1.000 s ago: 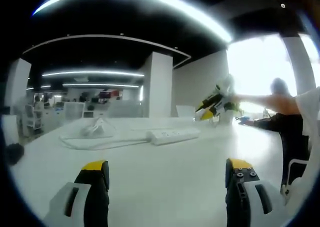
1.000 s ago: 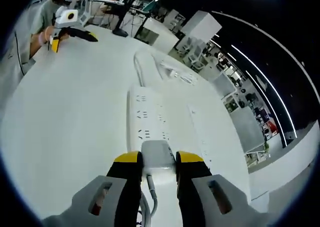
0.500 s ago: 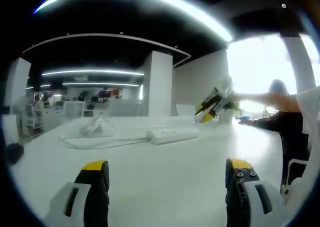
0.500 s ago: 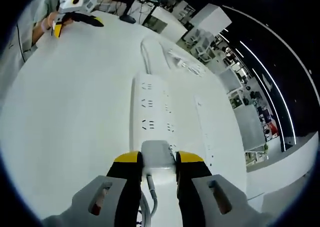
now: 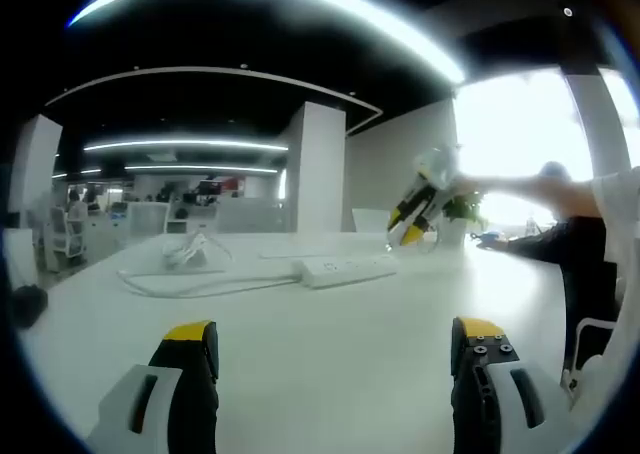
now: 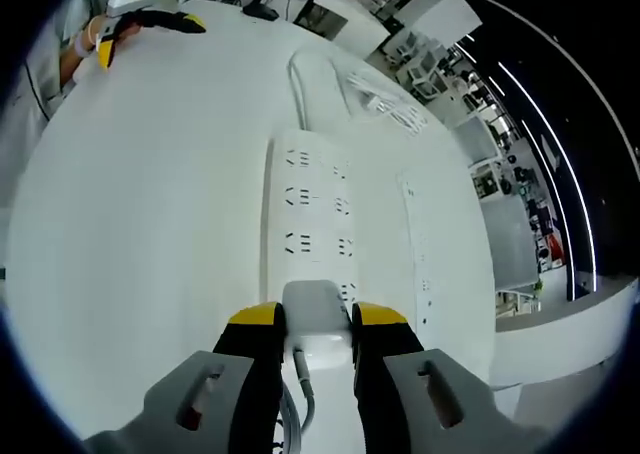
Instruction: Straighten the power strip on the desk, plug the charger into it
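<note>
R gripper [image 6: 307, 319] has its jaws clamped on the white charger [image 6: 316, 312], one tip each side, its cable [image 6: 303, 389] trailing back between them. Held that way the charger's body points fwd along the jaws, prob so the prongs can go straight down into a socket. Power strip [image 6: 312, 219] lies just ahead of the tips, lengthwise with the jaws, socket rows facing up; charger overlaps its near end, contact can't be told. Strip looks squared to the approach, so straightening seems done and plugging is the step in hand.

L gripper [image 5: 334, 349] has jaws wide apart, nothing between them, low over the bare white desk [image 5: 330, 374], well short of the strip, i.e. idle.

Beyond the strip's far end: its cord [image 6: 305, 74] loops on the desk, plus a small clutter of white cable [image 6: 385, 99]. Nothing sits between charger and sockets. Office desks and chairs in the background.
</note>
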`<state>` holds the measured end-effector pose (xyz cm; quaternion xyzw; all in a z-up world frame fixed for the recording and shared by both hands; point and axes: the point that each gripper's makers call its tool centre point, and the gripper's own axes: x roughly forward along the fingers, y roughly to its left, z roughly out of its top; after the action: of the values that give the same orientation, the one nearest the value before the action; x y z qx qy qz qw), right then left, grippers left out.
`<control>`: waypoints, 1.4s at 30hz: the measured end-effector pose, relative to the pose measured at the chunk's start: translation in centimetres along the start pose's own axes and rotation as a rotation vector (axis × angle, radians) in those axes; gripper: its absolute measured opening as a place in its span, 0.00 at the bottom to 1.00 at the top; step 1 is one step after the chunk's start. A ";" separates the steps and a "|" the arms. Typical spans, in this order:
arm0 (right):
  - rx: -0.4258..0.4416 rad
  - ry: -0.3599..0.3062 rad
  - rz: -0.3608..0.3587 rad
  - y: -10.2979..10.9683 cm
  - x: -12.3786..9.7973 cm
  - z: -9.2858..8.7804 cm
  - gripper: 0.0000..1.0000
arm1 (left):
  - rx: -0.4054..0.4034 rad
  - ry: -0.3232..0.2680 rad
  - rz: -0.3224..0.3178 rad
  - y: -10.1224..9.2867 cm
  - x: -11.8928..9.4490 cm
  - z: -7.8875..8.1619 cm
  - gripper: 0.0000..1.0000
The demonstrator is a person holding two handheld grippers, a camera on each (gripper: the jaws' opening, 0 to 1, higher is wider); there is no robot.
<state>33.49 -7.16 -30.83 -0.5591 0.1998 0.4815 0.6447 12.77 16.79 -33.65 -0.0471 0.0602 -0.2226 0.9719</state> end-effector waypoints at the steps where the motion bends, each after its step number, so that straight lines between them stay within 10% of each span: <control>1: -0.003 0.005 0.001 0.0 0.0 0.0 0.24 | -0.001 -0.001 0.001 0.0 0.0 0.0 0.99; 42: 0.011 0.179 0.095 0.5 0.5 -0.2 0.24 | -0.011 -0.006 -0.004 -0.1 -0.3 0.0 0.99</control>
<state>33.40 -7.21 -31.54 -0.5862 0.2855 0.4585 0.6039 12.48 16.79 -33.60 -0.0531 0.0585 -0.2240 0.9714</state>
